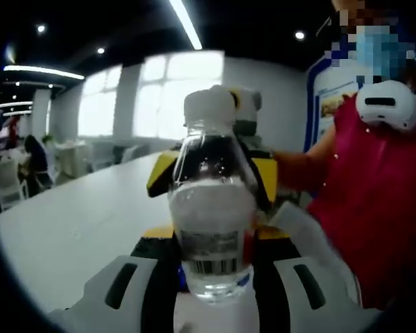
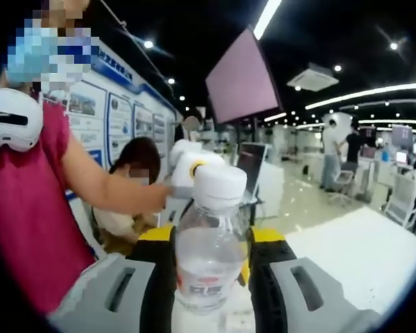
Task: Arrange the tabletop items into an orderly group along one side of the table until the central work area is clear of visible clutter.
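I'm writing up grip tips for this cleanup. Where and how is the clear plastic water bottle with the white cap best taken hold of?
Grip the clear plastic water bottle with the white cap at its straight labelled midsection, coming in level from the side. It stands upright; the body there is round and even, while the shoulder tapers toward the cap. The left claw and the right claw each already flank a bottle at that height.

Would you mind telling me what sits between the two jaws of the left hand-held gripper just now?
A clear water bottle with a white cap stands between them in the left gripper view, above the white table. The right hand-held gripper shows behind it.
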Demonstrator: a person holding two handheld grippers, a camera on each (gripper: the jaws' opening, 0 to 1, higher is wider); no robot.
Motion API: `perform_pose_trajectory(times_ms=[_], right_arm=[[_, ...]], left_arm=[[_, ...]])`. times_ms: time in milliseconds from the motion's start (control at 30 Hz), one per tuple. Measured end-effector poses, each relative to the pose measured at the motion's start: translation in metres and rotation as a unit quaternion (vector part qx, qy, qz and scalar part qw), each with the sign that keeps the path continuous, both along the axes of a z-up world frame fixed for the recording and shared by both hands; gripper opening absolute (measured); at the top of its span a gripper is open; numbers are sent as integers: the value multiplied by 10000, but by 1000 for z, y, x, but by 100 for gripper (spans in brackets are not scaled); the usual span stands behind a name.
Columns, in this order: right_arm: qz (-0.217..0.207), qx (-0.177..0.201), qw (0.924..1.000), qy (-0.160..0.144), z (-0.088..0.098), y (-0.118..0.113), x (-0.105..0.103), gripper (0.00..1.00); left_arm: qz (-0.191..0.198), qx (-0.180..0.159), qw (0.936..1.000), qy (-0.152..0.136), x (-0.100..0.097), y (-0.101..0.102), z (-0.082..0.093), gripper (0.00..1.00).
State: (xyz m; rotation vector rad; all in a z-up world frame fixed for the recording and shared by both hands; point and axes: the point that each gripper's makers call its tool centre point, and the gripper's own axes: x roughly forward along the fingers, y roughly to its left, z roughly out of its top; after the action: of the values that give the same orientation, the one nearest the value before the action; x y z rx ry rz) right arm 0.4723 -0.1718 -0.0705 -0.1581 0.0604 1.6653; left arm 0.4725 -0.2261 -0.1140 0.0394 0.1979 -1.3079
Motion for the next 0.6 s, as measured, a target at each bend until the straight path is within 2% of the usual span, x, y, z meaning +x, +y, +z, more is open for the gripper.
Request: perform_pose_trajectory(times_ms=[133,233,433,600], right_arm=[[-17,-5,9999,-129,-6,17,19,38],[-54,-49,9996,-273,-16,29,31,38],[-109,-282,9985,-447,-55,58,64,38],[-100,-403,9984,-384,-89,76,87,38]], left_arm=[[34,188,9998,-109,20,18,-5,38],[72,373,9991,-168,36,31,-17,38],[235,722,9971,-33,70,59,-60,38],[261,1033,9943,89,89,76,-91,38]])
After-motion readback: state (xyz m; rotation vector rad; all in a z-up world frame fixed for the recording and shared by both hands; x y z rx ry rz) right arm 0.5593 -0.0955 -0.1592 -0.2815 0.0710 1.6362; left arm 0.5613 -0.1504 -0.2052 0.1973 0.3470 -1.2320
